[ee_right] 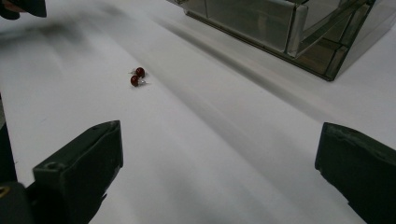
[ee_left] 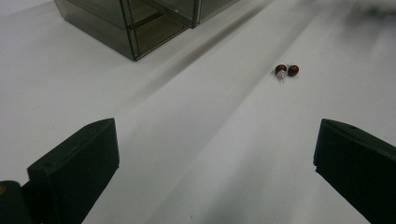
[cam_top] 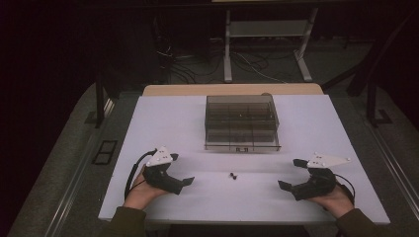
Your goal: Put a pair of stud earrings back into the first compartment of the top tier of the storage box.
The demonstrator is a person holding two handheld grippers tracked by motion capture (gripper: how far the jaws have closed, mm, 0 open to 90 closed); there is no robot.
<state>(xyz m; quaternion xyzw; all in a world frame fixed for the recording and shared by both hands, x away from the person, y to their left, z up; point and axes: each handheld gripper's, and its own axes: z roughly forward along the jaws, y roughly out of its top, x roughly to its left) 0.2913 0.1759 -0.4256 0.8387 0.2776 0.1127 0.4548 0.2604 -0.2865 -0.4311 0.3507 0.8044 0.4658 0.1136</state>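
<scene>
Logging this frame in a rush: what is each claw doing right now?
Left claw: open, holding nothing.
Right claw: open, holding nothing.
The two red beads lie untouched on the table between them.

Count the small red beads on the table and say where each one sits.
2. The red beads lie side by side, touching or nearly so, on the white table, in front of the smoky organizer box. None appear hidden.
</scene>
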